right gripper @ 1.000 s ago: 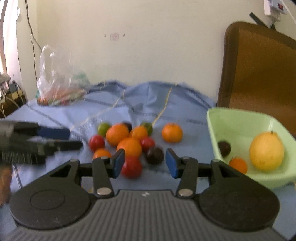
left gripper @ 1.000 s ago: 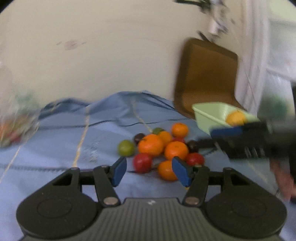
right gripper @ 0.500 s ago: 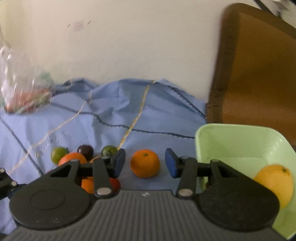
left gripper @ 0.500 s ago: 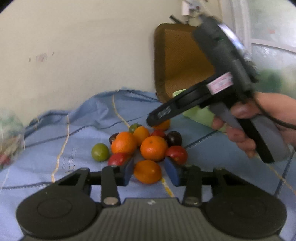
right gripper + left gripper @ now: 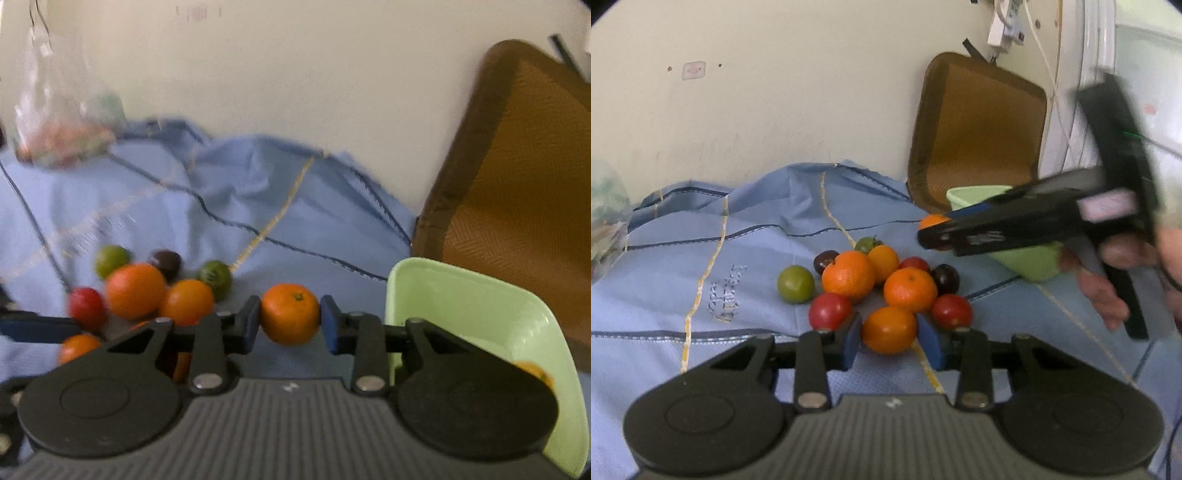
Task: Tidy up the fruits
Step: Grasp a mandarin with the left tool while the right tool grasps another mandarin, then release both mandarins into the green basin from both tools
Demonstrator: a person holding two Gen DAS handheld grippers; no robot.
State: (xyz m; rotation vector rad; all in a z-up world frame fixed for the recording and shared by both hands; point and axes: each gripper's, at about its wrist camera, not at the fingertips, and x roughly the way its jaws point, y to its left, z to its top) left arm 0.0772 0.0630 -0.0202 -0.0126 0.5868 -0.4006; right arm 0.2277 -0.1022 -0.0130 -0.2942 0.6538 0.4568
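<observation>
A pile of oranges, red tomatoes, dark plums and green fruits [image 5: 871, 273] lies on the blue cloth [image 5: 738, 258]. My left gripper [image 5: 889, 341] has its jaws closing, and the blue pads touch both sides of the front orange [image 5: 889, 334], which rests on the cloth. My right gripper [image 5: 290, 325] is also closing, its pads against a lone orange with a green stem [image 5: 290, 314] just left of the pale green bowl [image 5: 461, 280]. In the left wrist view the right gripper [image 5: 934, 232] reaches in from the right, in front of the bowl [image 5: 975, 194].
A brown chair back [image 5: 517, 184] stands behind the bowl, against the wall. A yellow-orange fruit [image 5: 532, 371] lies in the bowl. A plastic bag [image 5: 62, 122] with produce sits at the far left. A person's hand [image 5: 1108, 288] holds the right gripper's handle. Cables [image 5: 1045, 74] hang on the wall.
My left gripper's jaws have narrowed onto the front orange. My right gripper swung right to the lone orange, and its jaws have come in against it.
</observation>
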